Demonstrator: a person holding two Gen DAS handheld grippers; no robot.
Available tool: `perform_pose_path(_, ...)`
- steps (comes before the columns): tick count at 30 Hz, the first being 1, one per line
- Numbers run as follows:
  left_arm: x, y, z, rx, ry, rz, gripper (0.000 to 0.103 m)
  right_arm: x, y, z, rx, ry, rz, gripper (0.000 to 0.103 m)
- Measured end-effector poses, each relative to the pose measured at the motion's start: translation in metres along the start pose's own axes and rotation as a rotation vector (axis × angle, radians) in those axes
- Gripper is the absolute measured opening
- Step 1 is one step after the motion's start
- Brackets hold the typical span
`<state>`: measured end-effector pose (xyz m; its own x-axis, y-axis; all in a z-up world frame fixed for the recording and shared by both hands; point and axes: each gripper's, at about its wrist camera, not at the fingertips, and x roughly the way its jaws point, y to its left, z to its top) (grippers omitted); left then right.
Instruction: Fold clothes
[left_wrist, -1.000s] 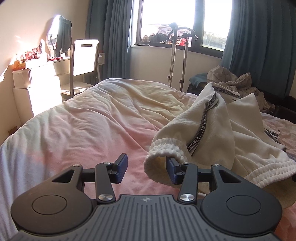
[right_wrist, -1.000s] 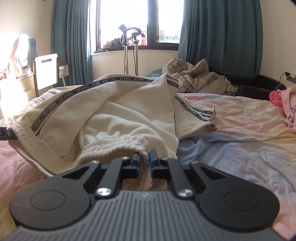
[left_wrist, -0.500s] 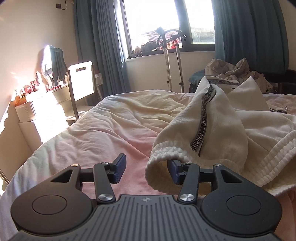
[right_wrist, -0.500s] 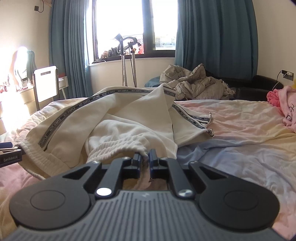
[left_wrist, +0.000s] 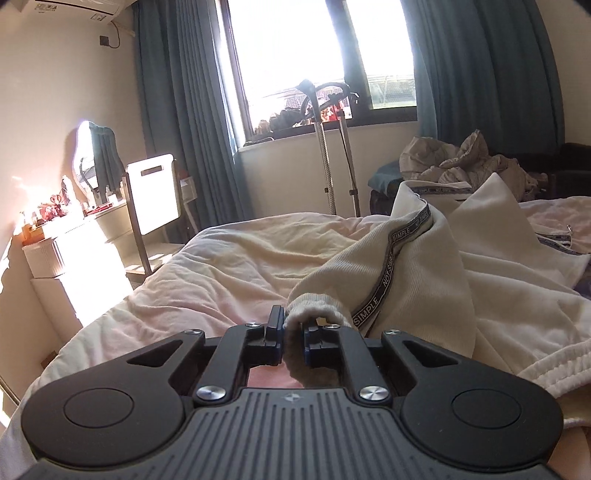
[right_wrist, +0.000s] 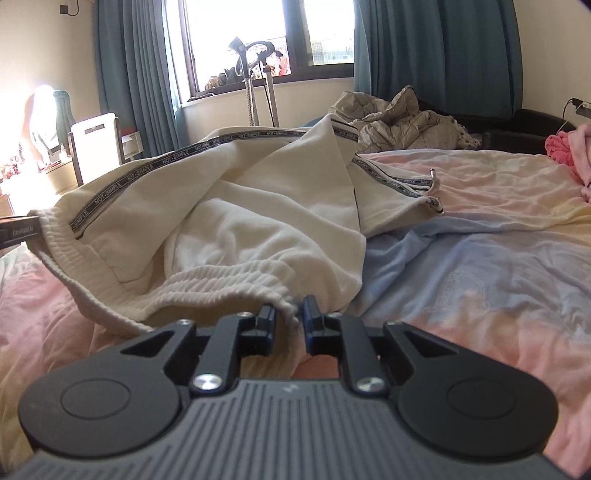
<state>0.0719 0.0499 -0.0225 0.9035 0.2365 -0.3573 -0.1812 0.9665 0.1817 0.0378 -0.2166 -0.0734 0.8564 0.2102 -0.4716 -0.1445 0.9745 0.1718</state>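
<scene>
Cream sweatpants (left_wrist: 424, 280) with a grey lettered side stripe lie crumpled on the bed. My left gripper (left_wrist: 292, 334) is shut on the ribbed waistband edge (left_wrist: 314, 312). In the right wrist view the same sweatpants (right_wrist: 236, 206) spread across the bed, and my right gripper (right_wrist: 289, 319) is shut on the ribbed waistband (right_wrist: 229, 286) at its near end. The left gripper's finger (right_wrist: 18, 230) shows at the left edge, holding the band's other end.
The bed has a pink, yellow and blue duvet (right_wrist: 480, 266). A heap of beige clothes (right_wrist: 402, 118) lies at the far side, pink cloth (right_wrist: 569, 147) at the right. A white chair (left_wrist: 155, 195), a dresser (left_wrist: 70, 258) and a garment steamer stand (left_wrist: 325, 147) stand by the window.
My left gripper has closed from wide open onto the waistband edge. Both grippers have lifted slightly, and the views tilt up. The right gripper stays clamped on the band.
</scene>
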Motion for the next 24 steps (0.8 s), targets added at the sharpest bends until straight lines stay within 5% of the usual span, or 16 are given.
perform_pose_path(5,0.006,0.045,0.055,-0.161,-0.018,-0.045,0.011,-0.023,0.012,0.008,0.134,-0.05,0.071,0.009)
perform_pose_path(11,0.032,0.123,0.122,-0.397,0.0,-0.085,0.01,-0.06,0.083,0.023,0.097,-0.189,0.217,0.009)
perform_pose_path(18,0.087,0.194,0.174,-0.447,0.036,-0.036,0.01,-0.041,0.183,0.042,0.009,-0.231,0.389,0.009)
perform_pose_path(24,0.17,0.247,0.176,-0.461,0.085,0.062,0.01,0.018,0.263,0.055,-0.095,-0.229,0.522,0.009)
